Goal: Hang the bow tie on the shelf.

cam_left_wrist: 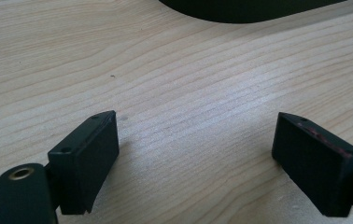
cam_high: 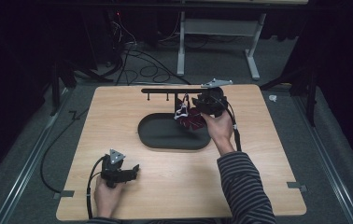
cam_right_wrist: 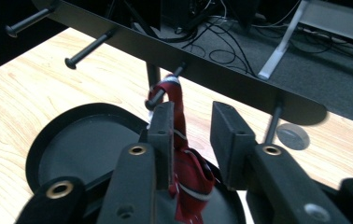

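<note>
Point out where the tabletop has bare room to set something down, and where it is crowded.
Bare wood runs along the left edge of the table beside the black tray, and across the near right corner. Crowded: the far middle, where the right gripper, red cloth and peg rack cluster. The left gripper sits near-left.

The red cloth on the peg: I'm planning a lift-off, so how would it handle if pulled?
The red cloth droops in folds from the peg, so it is probably floppy and light. Its loop wraps the peg, so a sideways pull might snag. It lies between the right gripper's parted jaws and would likely sag once freed.
</note>
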`<state>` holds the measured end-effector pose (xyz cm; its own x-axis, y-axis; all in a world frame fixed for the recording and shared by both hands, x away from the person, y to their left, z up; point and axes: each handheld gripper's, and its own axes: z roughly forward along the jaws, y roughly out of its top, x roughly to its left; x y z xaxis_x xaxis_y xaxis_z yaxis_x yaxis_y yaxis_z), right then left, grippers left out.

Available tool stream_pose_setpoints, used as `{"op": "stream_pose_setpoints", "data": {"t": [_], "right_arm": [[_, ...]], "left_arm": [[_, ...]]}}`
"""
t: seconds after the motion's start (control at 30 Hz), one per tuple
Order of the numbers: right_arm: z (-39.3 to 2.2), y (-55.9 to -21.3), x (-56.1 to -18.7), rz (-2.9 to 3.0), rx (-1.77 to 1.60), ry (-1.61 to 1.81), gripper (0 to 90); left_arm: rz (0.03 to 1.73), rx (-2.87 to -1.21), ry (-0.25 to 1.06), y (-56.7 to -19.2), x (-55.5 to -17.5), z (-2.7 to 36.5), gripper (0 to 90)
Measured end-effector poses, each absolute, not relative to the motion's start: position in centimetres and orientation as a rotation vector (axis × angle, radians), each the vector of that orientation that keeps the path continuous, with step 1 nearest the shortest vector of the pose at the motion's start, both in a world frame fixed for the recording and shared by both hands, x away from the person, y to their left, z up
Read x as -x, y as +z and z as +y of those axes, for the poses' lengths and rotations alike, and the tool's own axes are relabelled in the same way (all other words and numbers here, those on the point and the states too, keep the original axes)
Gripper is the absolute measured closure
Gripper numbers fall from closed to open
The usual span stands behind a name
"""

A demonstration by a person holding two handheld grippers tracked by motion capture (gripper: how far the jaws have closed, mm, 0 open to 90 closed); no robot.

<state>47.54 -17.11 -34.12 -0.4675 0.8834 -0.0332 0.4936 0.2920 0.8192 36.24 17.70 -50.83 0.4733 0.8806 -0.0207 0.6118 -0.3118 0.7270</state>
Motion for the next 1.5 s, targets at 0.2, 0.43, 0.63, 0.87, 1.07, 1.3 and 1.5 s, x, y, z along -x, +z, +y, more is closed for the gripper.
{"op": "stream_pose_setpoints", "data": {"t": [0.2,0.43,0.63,0.87,1.07,1.3,1.5], "right_arm": [[-18.1,-34.0,-46.5,2.055,-1.217,1.107,67.3],[-19.6,-34.1,-45.7,2.043,-1.243,1.161,64.7],[-20.6,-34.0,-45.0,2.038,-1.254,1.186,61.6],[-21.5,-34.3,-44.4,2.034,-1.272,1.19,59.5],[-22.5,-34.8,-43.7,2.032,-1.285,1.199,58.8],[-23.7,-34.7,-43.0,2.016,-1.291,1.21,58.7],[-24.5,-34.9,-42.5,2.008,-1.305,1.218,58.6]], "left_arm": [[1.234,-2.039,0.51,-50.8,-36.2,17.7,15.2],[1.234,-2.035,0.509,-50.9,-36.2,17.7,15.3],[1.234,-2.036,0.51,-50.9,-36.2,17.7,15.3],[1.234,-2.036,0.51,-50.9,-36.2,17.7,15.3],[1.235,-2.035,0.51,-50.9,-36.2,17.7,15.3],[1.235,-2.035,0.511,-50.9,-36.2,17.7,15.3],[1.235,-2.034,0.511,-50.9,-36.2,17.7,15.4]]}}
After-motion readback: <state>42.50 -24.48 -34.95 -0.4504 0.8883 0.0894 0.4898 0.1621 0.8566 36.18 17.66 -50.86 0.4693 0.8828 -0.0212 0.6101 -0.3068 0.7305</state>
